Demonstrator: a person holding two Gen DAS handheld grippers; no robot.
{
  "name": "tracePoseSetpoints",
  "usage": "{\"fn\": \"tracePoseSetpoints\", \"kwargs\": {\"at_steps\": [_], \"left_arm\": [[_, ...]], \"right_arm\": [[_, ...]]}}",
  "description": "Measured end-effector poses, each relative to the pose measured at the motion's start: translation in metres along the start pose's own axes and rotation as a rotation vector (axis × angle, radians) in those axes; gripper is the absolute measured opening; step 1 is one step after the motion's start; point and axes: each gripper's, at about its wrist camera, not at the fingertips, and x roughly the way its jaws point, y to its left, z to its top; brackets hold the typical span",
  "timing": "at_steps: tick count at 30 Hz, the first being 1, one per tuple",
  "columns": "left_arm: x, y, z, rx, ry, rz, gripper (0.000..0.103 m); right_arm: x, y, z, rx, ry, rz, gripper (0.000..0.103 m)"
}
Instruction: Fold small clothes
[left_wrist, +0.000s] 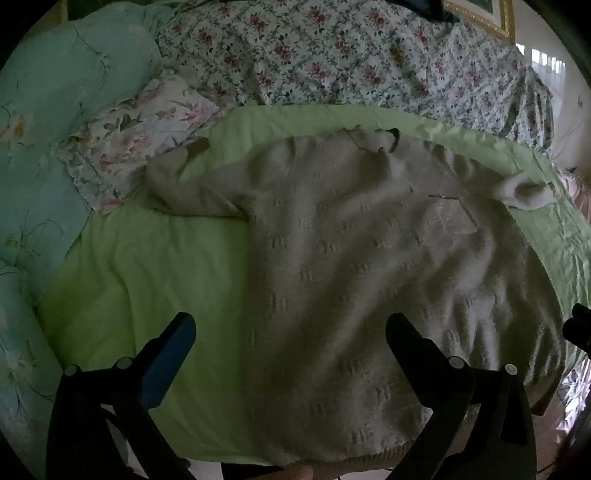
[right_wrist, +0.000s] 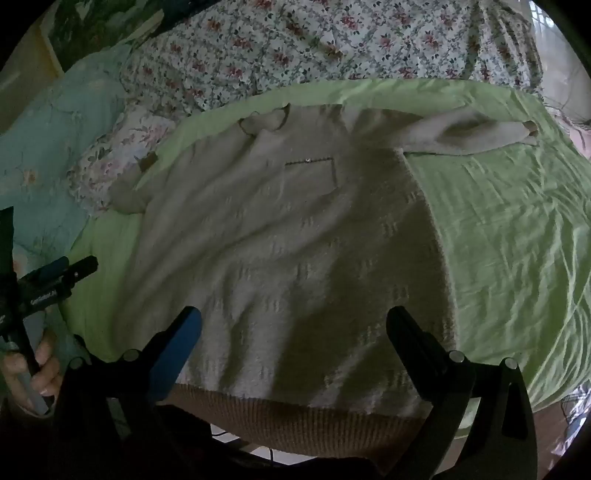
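A: Where do we stand? The cream knit sweater (left_wrist: 354, 258) lies spread flat on the green sheet (left_wrist: 147, 266) of the bed, neck at the far end, its ribbed hem (right_wrist: 295, 417) right below our tools at the near edge.

B: And both tools hang over it holding nothing — the left tool (left_wrist: 291, 328) has its fingers wide apart above the sweater's left side, and the right tool (right_wrist: 295, 325) is spread just as wide over the lower middle.

A: So we judge the first fold is not yet begun. To do it well, we should each pinch a single clean layer — the left sleeve (left_wrist: 184, 192) ahead of our left tool, the right sleeve (right_wrist: 461, 136) far ahead and to the right of the other — and bring them across the body without dragging the sheet along.

B: Agreed. The knit looks soft and floppy, so we should grip near a seam.

A: Any basket or bin for the finished piece?

B: None that we can see; only the floral quilt (left_wrist: 351, 55) beyond the sheet and pale blue pillows (left_wrist: 48, 122) off to the left.
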Motion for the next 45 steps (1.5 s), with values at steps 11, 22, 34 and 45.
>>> {"fn": "tracePoseSetpoints", "kwargs": {"at_steps": [11, 22, 34, 45], "left_arm": [[0.007, -0.006, -0.001, 0.021, 0.018, -0.002, 0.103], [0.006, -0.011, -0.004, 0.050, 0.005, -0.017, 0.103], [0.008, -0.017, -0.006, 0.074, 0.014, -0.048, 0.103], [0.011, -0.017, -0.006, 0.077, 0.022, -0.053, 0.102]], "right_arm": [[0.009, -0.003, -0.003, 0.009, 0.019, 0.000, 0.100], [0.021, -0.010, -0.001, 0.011, 0.048, -0.006, 0.100], [0.028, -0.008, -0.006, 0.010, 0.066, -0.019, 0.100], [0.030, -0.005, -0.004, 0.005, 0.073, -0.023, 0.100]]}}
